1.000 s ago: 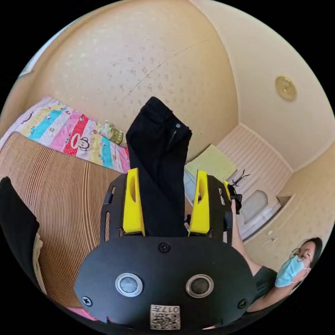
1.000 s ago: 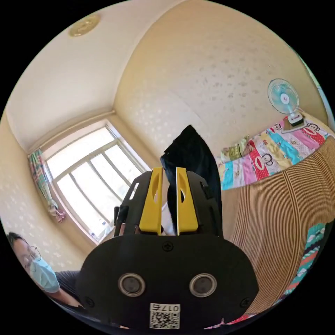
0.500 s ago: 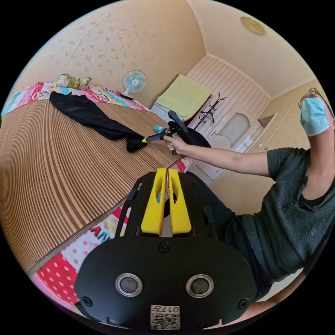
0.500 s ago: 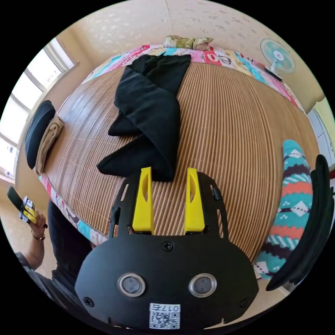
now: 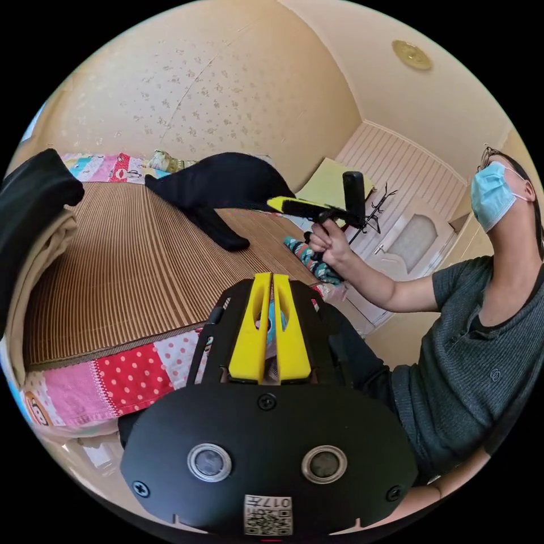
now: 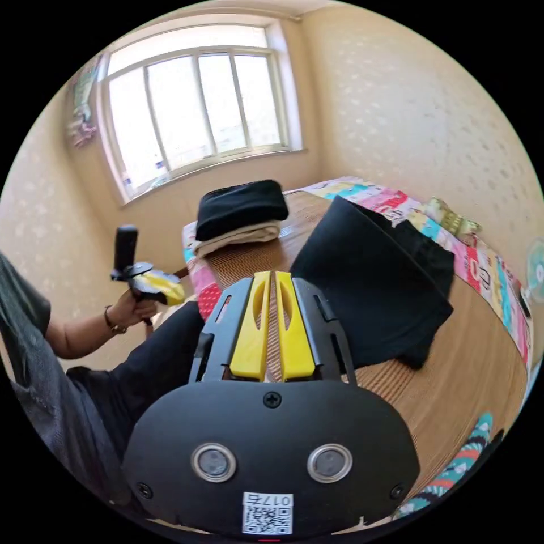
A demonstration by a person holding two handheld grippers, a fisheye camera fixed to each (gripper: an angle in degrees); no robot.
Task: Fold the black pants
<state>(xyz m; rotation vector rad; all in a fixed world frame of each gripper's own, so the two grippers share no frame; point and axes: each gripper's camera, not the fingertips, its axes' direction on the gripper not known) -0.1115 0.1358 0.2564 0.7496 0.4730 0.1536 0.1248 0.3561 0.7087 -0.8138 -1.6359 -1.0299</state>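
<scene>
On the mat's [image 6: 487, 385] far side: black pants [image 6: 374, 283] heaped.
Left gripper [image 5: 271, 283] and right gripper [image 6: 271, 281] jaws together, empty; waistband corners should be taken, legs drawn flat.

I'm seeing a ribbed bamboo mat [image 6: 487, 368] lying over a patchwork bedsheet [image 5: 130, 379] on the bed. At the far end near the window [image 6: 192, 107], a black and beige folded stack [image 6: 241, 215] is resting. A coat rack [image 5: 381, 205] is standing beside a white door [image 5: 411, 243].

Bright window [image 6: 192, 102] daylight, fisheye-warped edges
</scene>
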